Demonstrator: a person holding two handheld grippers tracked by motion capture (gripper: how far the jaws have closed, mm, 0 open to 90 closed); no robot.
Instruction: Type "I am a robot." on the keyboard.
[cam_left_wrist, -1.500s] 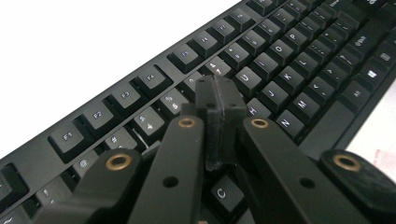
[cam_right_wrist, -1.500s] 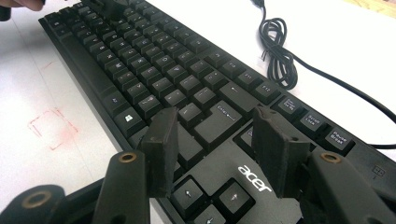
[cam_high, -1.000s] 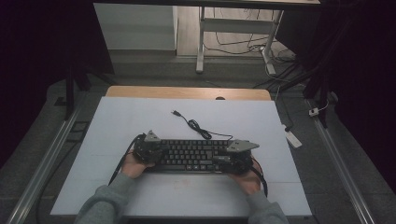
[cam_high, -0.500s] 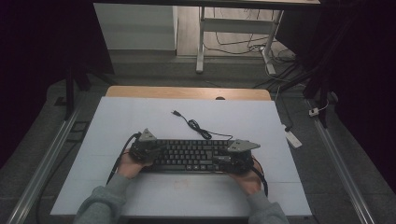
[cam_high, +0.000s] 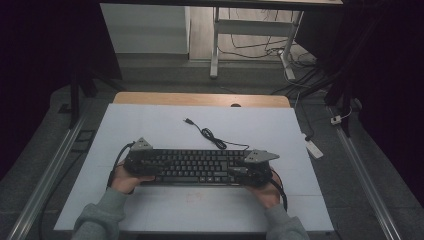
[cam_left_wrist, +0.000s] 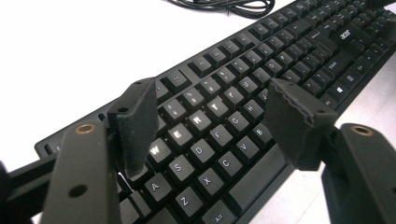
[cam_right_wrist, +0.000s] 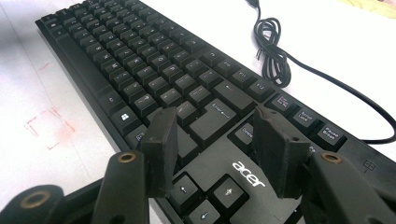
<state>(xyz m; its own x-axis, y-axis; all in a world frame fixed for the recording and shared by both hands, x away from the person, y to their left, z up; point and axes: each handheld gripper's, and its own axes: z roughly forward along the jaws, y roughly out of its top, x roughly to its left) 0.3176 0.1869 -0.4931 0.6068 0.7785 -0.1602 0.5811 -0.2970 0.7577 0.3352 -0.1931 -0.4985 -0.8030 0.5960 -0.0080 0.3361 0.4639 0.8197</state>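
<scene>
- Over the keyboard's (cam_high: 197, 167) two ends, the left gripper (cam_left_wrist: 212, 128) and right gripper (cam_right_wrist: 215, 149) both stand wide, jaws holding nothing.
- Left jaws hover above the letter keys; right jaws above the arrow keys.
- Keyboard lies flat near the tabletop's (cam_high: 150, 125) front edge, its cable (cam_high: 210, 135) loosely coiled behind.
- Likely light, stiff and long: best pinched at both short ends, on the frame, since keycaps may press or pop.

White table top (cam_high: 150, 125) on a wooden board (cam_high: 200, 99), flanked by metal rails (cam_high: 45, 172). Grey floor (cam_high: 330, 150); dark surroundings. Beyond, a lit patch with a white desk frame (cam_high: 215, 45), floor cables (cam_high: 250, 47) and a power strip (cam_high: 313, 148).
</scene>
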